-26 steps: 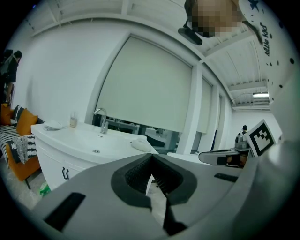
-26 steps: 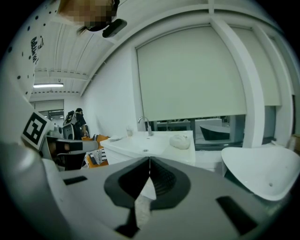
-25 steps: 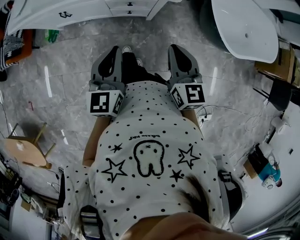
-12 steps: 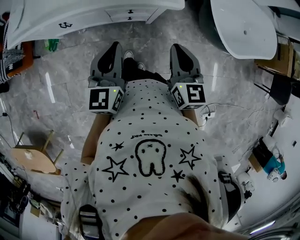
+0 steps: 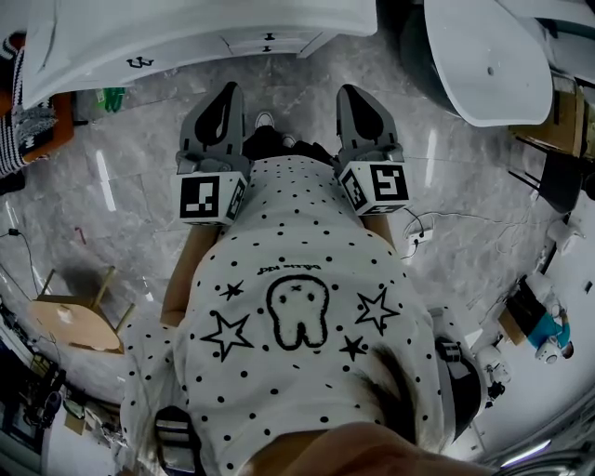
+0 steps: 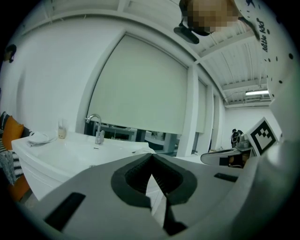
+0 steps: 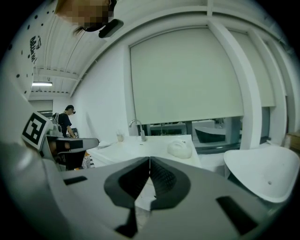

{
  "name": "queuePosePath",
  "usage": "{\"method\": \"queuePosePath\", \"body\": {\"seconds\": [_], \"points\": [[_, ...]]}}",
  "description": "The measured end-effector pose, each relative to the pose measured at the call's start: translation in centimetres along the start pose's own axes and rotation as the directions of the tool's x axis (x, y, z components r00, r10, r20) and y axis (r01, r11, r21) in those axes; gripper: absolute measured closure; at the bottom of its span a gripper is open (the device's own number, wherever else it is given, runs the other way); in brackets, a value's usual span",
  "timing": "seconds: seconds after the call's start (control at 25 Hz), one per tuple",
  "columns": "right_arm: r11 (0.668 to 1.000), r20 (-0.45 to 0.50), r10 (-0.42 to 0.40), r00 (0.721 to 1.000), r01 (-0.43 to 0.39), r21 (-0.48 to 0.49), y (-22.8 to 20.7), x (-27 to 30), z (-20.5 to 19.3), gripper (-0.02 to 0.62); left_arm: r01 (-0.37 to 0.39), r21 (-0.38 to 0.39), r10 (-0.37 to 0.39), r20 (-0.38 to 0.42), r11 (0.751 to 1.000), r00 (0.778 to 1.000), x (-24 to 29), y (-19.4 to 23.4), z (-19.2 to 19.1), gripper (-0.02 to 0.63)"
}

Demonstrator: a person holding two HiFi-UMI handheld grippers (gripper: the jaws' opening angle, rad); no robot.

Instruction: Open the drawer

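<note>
My left hand-held gripper (image 5: 226, 90) and right hand-held gripper (image 5: 354, 92) are both clenched empty, short of the white cabinet (image 5: 177, 39), whose drawer (image 5: 269, 43) looks shut from here

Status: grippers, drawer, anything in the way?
Grey left gripper shut, empty. Grey right gripper shut, empty. White dark-knobbed cabinet drawer closed, untouched, ahead. Nothing seen blocking.

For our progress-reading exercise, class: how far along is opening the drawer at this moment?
Done: nothing; the drawer looks shut, flush with the white cabinet. In hand: the left gripper and right gripper are shut, empty, held short of it. Left: reach its knob, grip, pull.
</note>
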State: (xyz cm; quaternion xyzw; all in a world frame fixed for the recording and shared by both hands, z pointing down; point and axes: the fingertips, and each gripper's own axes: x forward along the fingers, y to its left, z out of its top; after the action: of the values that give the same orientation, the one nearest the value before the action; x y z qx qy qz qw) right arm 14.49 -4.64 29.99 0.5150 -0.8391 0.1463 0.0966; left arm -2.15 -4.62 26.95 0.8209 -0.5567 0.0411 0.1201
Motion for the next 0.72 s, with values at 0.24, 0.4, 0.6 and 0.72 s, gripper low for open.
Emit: {"method": "queuePosePath", "body": {"seconds": [0.24, 0.4, 0.6, 0.72], "points": [[1.000, -0.018, 0.012, 1.000, -0.012, 0.003, 0.61, 0.11, -0.24, 0.581, 0.009, -0.008, -0.009, -0.018, 1.000, 1.000, 0.09, 0.10, 0.00, 0.603], [1.000, -0.027, 0.012, 1.000, -0.012, 0.004, 0.41, 0.19, -0.13, 0.581, -0.001, -0.018, 0.001, -0.024, 1.000, 1.000, 0.01, 0.34, 0.11, 0.603], [1.000, -0.040, 0.022, 0.999, -0.022, 0.002, 0.54, 0.55, 0.00, 0.581, -0.026, -0.041, 0.025, -0.030, 0.999, 0.999, -0.14, 0.99, 0.17, 0.603], [0.999, -0.045, 0.032, 0.998, -0.032, -0.001, 0.69, 0.45, -0.08, 0.581, -0.038, -0.048, 0.036, -0.034, 0.998, 0.999, -0.58, 0.90, -0.19, 0.603]]}}
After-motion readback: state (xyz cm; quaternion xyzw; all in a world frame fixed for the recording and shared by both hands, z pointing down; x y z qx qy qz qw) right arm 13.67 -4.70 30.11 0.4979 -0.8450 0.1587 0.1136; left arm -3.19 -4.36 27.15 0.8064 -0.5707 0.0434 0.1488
